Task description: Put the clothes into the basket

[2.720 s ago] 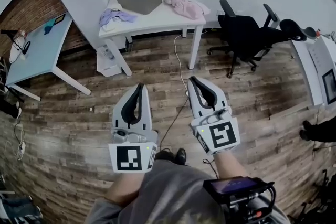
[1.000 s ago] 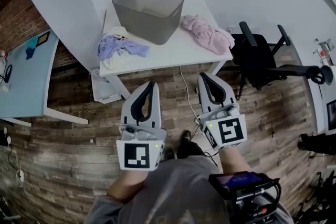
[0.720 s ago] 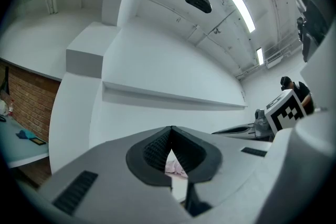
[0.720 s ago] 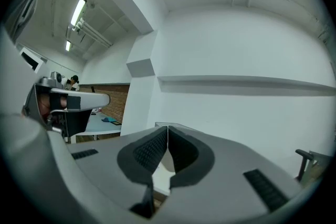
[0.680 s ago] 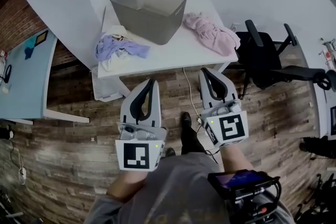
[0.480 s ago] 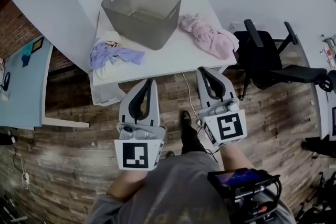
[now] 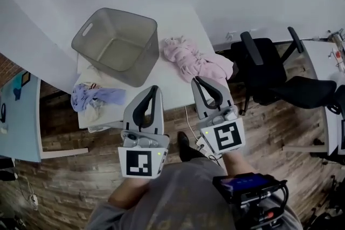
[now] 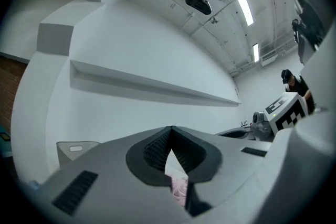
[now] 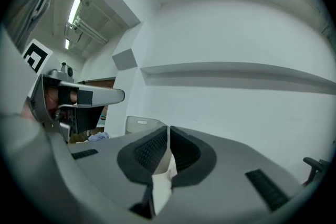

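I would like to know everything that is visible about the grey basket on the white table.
The grey basket looks like plastic, rectangular with rounded corners and walls that narrow toward the bottom. A slot handle is cut in one short wall. It stands upright and empty on the white table, between the lilac clothes and the pink clothes.

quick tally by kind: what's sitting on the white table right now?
basket: 1
clothes piles: 2, a pink pile and a purple pile
total: 3
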Demonstrator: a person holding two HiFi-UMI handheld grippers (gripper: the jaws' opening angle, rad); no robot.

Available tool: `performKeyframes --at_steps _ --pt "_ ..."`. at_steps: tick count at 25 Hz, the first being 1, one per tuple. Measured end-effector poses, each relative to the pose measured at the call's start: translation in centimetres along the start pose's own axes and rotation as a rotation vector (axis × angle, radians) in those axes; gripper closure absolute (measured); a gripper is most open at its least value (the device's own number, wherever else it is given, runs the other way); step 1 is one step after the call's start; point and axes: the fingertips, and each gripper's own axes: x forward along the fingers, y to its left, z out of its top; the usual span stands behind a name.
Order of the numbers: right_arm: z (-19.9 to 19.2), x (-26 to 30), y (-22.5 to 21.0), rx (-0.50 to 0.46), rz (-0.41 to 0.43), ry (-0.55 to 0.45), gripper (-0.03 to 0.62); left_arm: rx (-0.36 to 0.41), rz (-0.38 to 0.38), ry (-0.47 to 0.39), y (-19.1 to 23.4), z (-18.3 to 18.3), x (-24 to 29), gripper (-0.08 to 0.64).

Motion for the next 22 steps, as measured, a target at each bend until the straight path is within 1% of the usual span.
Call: performKeyframes --at_steps 4,6,9,14,19,22 --pt "-1.1 2.2 -4.3 -0.002 0.004 0.009 0.569 0.009 -0.028 -0.01 -0.8 -0.4 5.5 0.552" --pt "-1.6 2.8 -6.3 0.004 -0.007 0.016 0.521 0.012 -0.042 -0.014 -1.2 -0.6 7.6 0.552" --pt "-2.9 3.3 -8.5 0.013 -0.013 0.033 0.484 -0.001 -0.063 0.0 -1.9 -1.6 10.0 0.552" --pt "-6.8 3.5 -9.9 0.041 0.016 0.105 0.406 -0.023 -0.098 0.032 -3.0 -3.9 13.0 0.552" --pt "-12.3 3.3 -11.0 0.048 0.026 0.214 0.322 -0.041 -0.126 0.068 -4.0 -7.0 14.6 0.552" --pt "-15.6 3.3 -11.2 0.053 0.036 0.273 0.275 -0.056 -0.129 0.088 -3.9 -9.3 15.0 0.552"
